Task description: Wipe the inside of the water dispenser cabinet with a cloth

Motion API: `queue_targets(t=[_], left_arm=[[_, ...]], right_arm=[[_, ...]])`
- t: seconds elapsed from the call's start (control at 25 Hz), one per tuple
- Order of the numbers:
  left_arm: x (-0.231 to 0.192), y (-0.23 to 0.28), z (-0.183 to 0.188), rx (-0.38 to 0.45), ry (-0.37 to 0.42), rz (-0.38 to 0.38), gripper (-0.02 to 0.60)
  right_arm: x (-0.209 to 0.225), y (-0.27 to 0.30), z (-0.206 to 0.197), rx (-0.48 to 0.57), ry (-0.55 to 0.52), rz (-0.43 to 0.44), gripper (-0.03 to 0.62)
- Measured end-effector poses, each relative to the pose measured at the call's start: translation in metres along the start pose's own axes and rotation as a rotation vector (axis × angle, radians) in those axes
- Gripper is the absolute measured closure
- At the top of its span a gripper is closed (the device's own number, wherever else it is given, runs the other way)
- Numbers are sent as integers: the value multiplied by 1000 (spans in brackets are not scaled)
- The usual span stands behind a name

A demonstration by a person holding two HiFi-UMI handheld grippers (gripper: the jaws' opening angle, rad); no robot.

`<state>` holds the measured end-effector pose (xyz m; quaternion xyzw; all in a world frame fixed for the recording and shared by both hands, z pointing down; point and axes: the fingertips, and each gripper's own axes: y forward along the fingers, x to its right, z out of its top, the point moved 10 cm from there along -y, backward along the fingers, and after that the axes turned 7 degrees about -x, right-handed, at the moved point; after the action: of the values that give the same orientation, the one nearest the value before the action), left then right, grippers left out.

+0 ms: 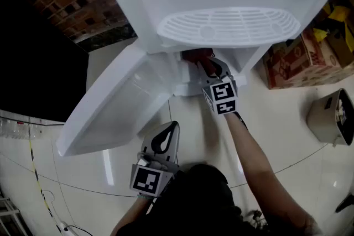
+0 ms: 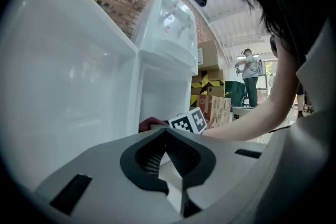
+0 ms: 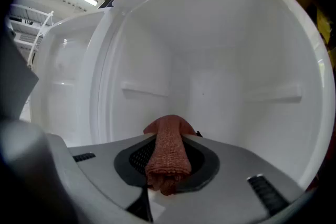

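Right gripper view: right gripper [image 3: 167,132] clamped on rust-red knitted cloth [image 3: 168,157], end poking forward inside white plastic water dispenser cabinet [image 3: 226,86], we judge for wall reach. Left gripper [image 2: 167,134] closed, empty, parked outside cabinet beside open white door [image 1: 110,113]. Cabinet floor hidden; we can't tell cloth-wall contact.

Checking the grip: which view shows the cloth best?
The right gripper view: the reddish cloth sits centred, pinched between the jaws of the right gripper inside the cabinet. The head view shows only a red scrap at the cabinet opening; the left gripper view, a sliver.
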<state>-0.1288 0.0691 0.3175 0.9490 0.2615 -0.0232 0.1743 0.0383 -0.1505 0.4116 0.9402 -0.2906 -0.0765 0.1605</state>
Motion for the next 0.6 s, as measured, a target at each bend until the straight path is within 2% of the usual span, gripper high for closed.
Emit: queue_targets(t=[0.16,0.36,0.6], left_arm=[[7,8,10,30,19,-7,604],[12,2,3,-7,44,-9,604],[20,-2,-7,-27,44,-22,604]], right_arm=[[0,19,0,16,-52,26,516],[0,33,15,51,-101,33,516],[2,48,21,15,-80,59,516]])
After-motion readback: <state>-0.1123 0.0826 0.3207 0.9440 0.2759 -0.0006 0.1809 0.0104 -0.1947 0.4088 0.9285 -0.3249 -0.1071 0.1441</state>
